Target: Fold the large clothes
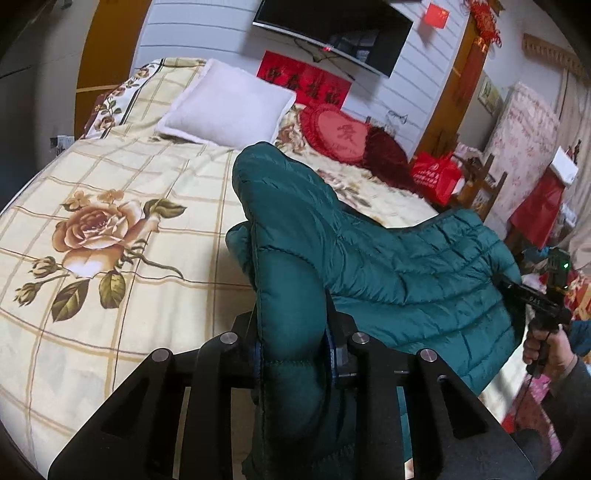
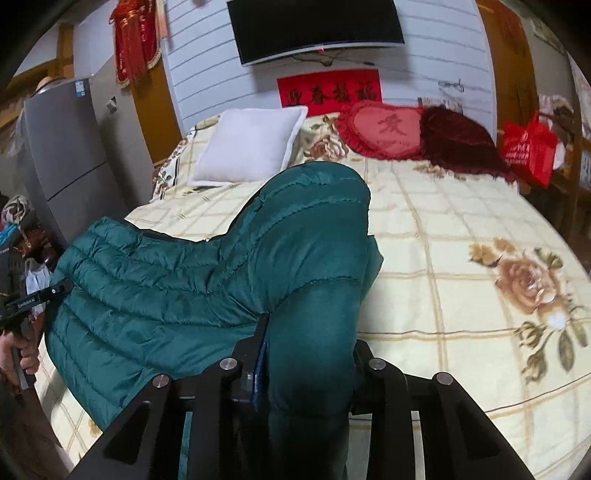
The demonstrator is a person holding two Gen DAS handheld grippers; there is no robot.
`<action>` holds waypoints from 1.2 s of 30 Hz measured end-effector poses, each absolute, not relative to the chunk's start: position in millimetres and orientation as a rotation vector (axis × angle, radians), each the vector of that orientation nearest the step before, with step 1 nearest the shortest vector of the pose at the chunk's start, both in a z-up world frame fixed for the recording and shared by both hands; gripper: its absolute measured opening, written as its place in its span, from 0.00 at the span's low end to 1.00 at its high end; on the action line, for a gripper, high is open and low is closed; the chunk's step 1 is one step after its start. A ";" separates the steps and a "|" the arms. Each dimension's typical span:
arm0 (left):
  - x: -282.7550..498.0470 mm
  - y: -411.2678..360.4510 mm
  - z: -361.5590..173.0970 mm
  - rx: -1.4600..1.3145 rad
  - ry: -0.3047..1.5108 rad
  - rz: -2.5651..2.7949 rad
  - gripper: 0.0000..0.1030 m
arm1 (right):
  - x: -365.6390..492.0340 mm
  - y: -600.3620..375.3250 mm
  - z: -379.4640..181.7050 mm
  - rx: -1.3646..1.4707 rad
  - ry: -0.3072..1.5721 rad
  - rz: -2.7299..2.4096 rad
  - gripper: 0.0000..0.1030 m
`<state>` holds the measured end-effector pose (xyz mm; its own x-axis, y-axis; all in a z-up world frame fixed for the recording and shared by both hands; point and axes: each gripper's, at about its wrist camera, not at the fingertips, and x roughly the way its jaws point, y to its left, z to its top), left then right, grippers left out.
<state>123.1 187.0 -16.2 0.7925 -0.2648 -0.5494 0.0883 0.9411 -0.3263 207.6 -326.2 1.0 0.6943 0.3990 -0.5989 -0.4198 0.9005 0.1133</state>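
Left wrist view: left gripper [image 1: 295, 354] jaws clamp a puffy fold of the teal quilted jacket [image 1: 406, 266], raised over the floral bed [image 1: 110, 184]. We should lift both ends evenly. Right wrist view: right gripper [image 2: 306, 369] jaws pinch the jacket's other end; its middle sags onto the bed.

A home bedroom: bed [image 1: 110, 295], pillow [image 1: 225, 103], wall television [image 2: 314, 29].

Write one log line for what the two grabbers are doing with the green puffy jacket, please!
left gripper: shut on green jacket | right gripper: shut on green jacket | jacket: lifted above bed
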 end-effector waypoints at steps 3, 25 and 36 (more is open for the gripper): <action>104.8 187.2 -2.6 -0.316 0.606 -0.208 0.23 | 192.6 -326.0 18.1 -0.035 0.637 0.465 0.29; 70.1 178.4 -66.5 -0.387 0.744 -0.137 0.49 | 175.3 -361.4 -57.5 0.133 0.822 0.488 0.47; 77.2 185.2 -0.6 -0.384 0.587 -0.061 0.57 | 159.7 -359.9 17.7 0.150 0.681 0.324 0.52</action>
<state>77.2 185.2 -0.6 0.8330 -0.1644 -0.5283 -0.0516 0.9276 -0.3699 159.7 -359.9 17.7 0.7295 0.3414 -0.5928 -0.2441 0.9394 0.2406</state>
